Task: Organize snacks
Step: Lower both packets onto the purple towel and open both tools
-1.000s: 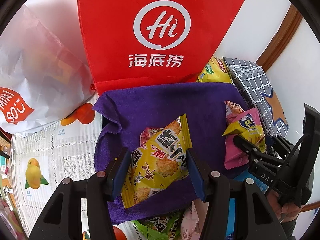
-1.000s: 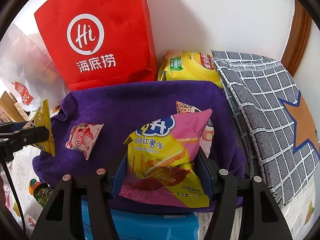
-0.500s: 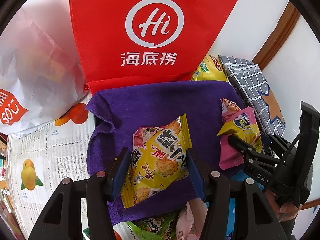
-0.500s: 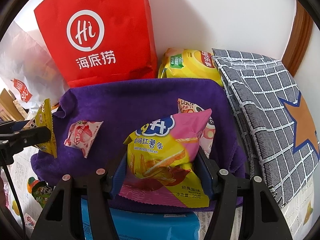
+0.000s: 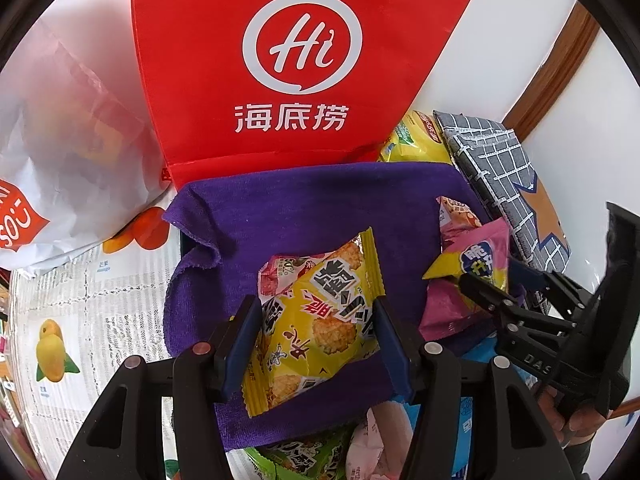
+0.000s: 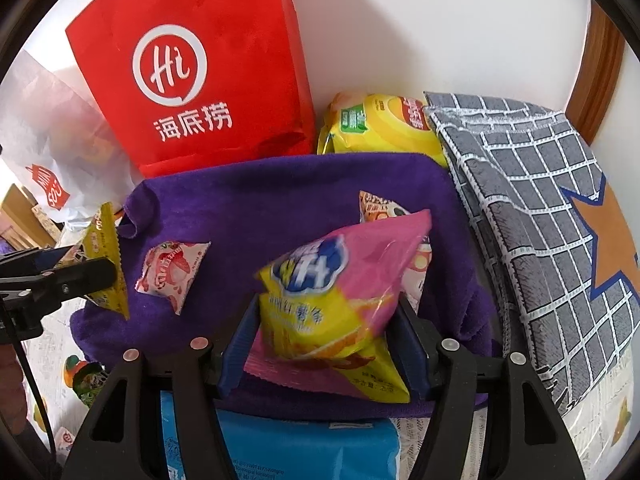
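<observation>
left wrist view: the left gripper [image 5: 316,340] is clamped on a crinkly yellow cracker packet [image 5: 320,328] at lower centre, over the fuzzy purple cloth [image 5: 320,208]; lower it before letting go. right wrist view: the right gripper [image 6: 324,344] jaws are opening around the glossy pink-and-yellow chip bag [image 6: 340,304], blurred at centre; let it drop flat.

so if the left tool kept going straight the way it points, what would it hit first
Probably the purple cloth. The left tool grips a yellow cracker packet over it, above a small pink packet; depth is unclear.
</observation>
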`<state>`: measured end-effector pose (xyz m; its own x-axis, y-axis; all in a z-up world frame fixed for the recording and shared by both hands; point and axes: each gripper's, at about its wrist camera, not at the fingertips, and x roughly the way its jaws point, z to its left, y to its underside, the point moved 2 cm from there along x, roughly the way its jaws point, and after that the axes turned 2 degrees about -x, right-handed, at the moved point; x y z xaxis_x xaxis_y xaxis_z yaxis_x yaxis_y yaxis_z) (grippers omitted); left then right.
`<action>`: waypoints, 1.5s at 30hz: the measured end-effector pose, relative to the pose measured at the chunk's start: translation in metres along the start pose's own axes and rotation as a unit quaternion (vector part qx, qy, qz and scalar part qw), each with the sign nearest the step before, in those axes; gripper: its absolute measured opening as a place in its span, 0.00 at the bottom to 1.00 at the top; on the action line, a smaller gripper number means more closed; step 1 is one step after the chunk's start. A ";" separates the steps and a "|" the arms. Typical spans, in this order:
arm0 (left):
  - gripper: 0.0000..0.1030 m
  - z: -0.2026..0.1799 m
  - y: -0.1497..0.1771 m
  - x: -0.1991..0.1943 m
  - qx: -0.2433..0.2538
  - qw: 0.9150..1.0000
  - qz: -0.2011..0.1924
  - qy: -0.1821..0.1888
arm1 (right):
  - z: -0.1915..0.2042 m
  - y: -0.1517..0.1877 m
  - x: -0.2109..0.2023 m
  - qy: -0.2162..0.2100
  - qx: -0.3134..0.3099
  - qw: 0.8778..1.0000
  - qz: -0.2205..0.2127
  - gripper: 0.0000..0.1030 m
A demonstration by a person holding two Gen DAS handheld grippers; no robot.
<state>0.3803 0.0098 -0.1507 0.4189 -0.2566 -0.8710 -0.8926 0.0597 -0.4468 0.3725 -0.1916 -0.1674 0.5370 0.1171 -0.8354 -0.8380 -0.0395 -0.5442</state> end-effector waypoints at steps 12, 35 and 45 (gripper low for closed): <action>0.58 -0.005 0.000 -0.003 -0.002 1.000 0.005 0.009 | -0.011 0.006 -0.030 0.020 0.013 0.999 -0.030 0.72; 0.78 -0.033 0.003 -0.061 0.058 0.997 -0.059 -0.003 | -0.034 0.037 -0.078 0.047 0.064 0.997 -0.020 0.72; 0.78 -0.045 0.008 -0.087 0.071 0.994 -0.086 0.010 | -0.041 0.061 -0.109 0.107 0.064 0.992 -0.016 0.72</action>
<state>0.3290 -0.0111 -0.0697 0.5592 -0.2943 -0.7750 -0.7747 0.1475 -0.6149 0.2665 -0.2476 -0.1128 0.5601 -0.0984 -0.8225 -0.8184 0.0878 -0.5678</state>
